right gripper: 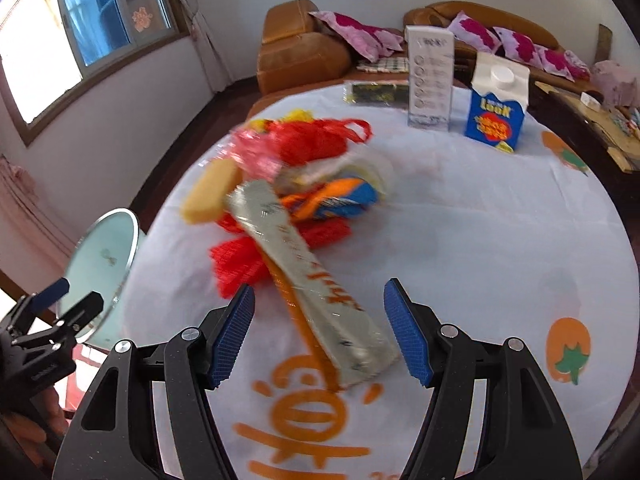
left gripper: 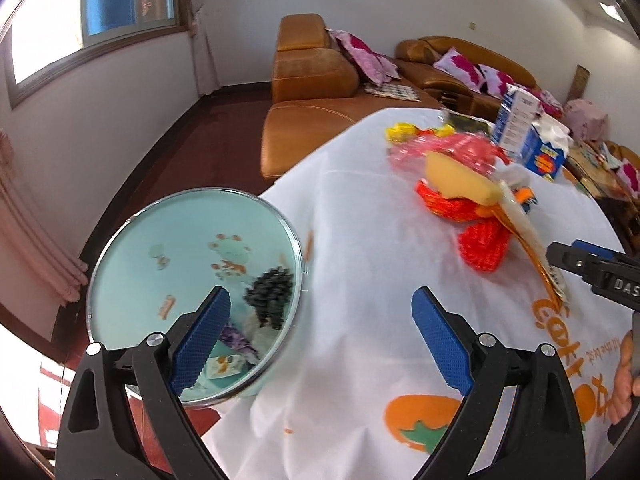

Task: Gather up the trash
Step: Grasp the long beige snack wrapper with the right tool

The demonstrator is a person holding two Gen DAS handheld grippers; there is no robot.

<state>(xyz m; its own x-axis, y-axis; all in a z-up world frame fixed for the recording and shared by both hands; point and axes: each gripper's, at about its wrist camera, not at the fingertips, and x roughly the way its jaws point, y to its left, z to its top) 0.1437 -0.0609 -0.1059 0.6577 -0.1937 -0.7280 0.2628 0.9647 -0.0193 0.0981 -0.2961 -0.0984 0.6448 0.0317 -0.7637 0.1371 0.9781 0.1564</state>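
Your right gripper is spread wide and grasps nothing, with the near end of the long silver wrapper lying between its fingers on the white tablecloth. The wrapper's long axis runs away from you and leftward into the red-and-orange trash pile mid-table. Your left gripper, also spread and empty, hovers by the left edge over the bin, farther from the wrapper.
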